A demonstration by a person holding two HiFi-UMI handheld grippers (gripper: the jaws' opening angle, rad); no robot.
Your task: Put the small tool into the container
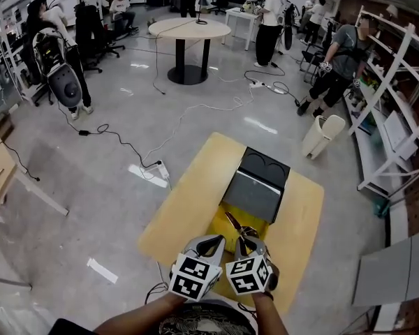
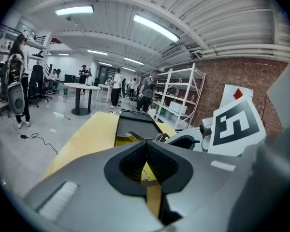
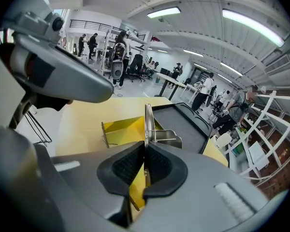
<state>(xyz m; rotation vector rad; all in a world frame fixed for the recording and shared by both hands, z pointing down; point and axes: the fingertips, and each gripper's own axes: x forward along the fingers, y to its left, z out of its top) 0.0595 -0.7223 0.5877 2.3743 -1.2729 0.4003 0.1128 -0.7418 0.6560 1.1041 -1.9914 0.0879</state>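
Busy workshop floor, light wooden table, open yellow box container, right gripper clamping small silver metal tool over it, left gripper closed, empty, alongside.

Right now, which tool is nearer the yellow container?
Right. The right tool is over the yellow container, holding a metal piece; the left tool is beside its left edge.

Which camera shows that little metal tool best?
The right gripper view: the metal tool stands large, clamped in the jaws of the right gripper. The head view shows it tiny; the left gripper view shows only a sliver.
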